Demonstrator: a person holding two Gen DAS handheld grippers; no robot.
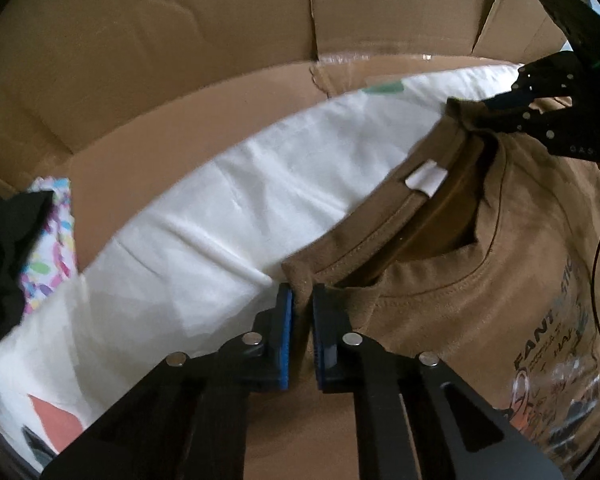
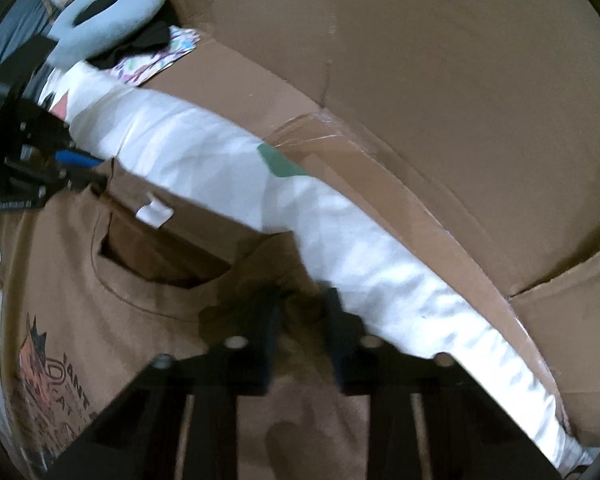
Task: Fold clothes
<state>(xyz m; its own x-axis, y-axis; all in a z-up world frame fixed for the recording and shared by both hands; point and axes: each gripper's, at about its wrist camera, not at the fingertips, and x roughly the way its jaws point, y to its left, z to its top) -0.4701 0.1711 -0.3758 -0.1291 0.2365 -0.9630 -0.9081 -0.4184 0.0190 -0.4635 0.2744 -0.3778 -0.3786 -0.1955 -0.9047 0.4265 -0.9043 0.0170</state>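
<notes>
Now: brown tee [image 1: 480,320] front-up on white sheet [image 1: 204,216] by cardboard wall [image 1: 180,40] | L gripper [image 1: 302,308] pinching L shoulder | R gripper [image 2: 300,308] pinching R shoulder.

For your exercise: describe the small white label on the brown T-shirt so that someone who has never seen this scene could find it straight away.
Start at the brown T-shirt lying on the white cloth in front of the cardboard. Look at its neck opening, held between the two claws. The white label sits inside the back collar, the only white patch on the shirt's brown neckline.
</notes>
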